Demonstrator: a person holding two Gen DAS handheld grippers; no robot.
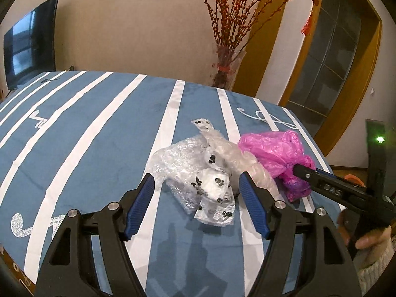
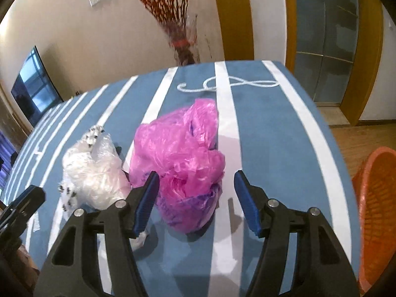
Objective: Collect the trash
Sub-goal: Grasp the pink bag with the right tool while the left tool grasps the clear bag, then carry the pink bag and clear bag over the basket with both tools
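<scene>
A crumpled clear and white plastic wrapper with black prints (image 1: 208, 175) lies on the blue striped tablecloth (image 1: 99, 128). My left gripper (image 1: 196, 188) is open, its blue pads on either side of the wrapper's near end. A crumpled pink plastic bag (image 2: 180, 158) lies just right of the wrapper (image 2: 91, 170). My right gripper (image 2: 195, 190) is open around the near part of the pink bag (image 1: 274, 151). In the left wrist view the right gripper (image 1: 300, 170) reaches into the pink bag from the right.
An orange mesh basket (image 2: 376, 205) stands beside the table's right edge. A vase of red branches (image 1: 225, 69) stands behind the table's far edge. A TV (image 1: 29, 42) hangs on the left wall. A wooden-framed glass door (image 1: 329, 57) is at the right.
</scene>
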